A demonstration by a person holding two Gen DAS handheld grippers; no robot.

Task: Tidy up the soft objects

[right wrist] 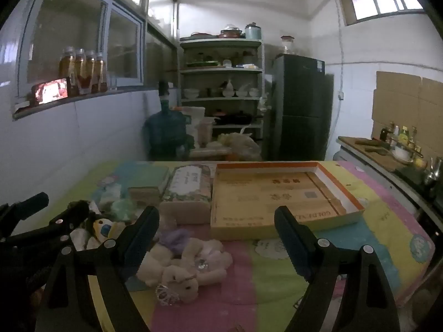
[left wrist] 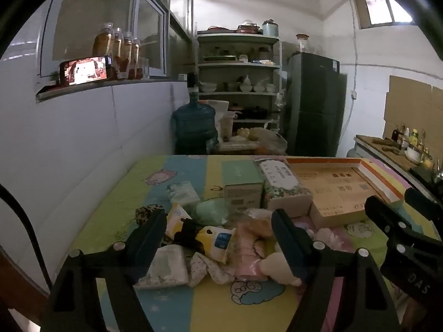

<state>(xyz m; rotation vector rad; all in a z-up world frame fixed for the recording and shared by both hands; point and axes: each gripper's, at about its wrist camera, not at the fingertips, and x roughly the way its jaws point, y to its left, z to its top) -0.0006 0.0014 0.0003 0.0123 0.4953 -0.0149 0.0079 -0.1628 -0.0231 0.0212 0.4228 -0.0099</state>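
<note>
Left wrist view puts the heap of soft things (left wrist: 210, 238) between my left tongs (left wrist: 220, 236), whose jaws stand spread wide with nothing pinched. In that heap a yellow packet with a blue label (left wrist: 213, 239) lies on top, a folded white cloth (left wrist: 166, 268) at seven o'clock of it, a pink cloth (left wrist: 246, 260) at four o'clock, and a green bundle (left wrist: 211, 211) at twelve. A floral tissue pack (left wrist: 285, 186) stands at one o'clock of the heap, touching the shallow cardboard tray (left wrist: 337, 191) at its three o'clock side.

Right wrist view shows my right tongs (right wrist: 217, 236) spread wide too, gripping nothing. A cream plush toy (right wrist: 180, 274) with a purple tuft lies on the colourful cartoon mat (right wrist: 277, 290), near the left finger (right wrist: 141, 235). The tray (right wrist: 277, 193) sits at twelve o'clock, empty inside. My other tongs (right wrist: 44, 221) reach in at nine o'clock. Beyond the table, a water jug (right wrist: 166, 132) stands at eleven o'clock and a dark fridge (right wrist: 301, 105) at one.
</note>
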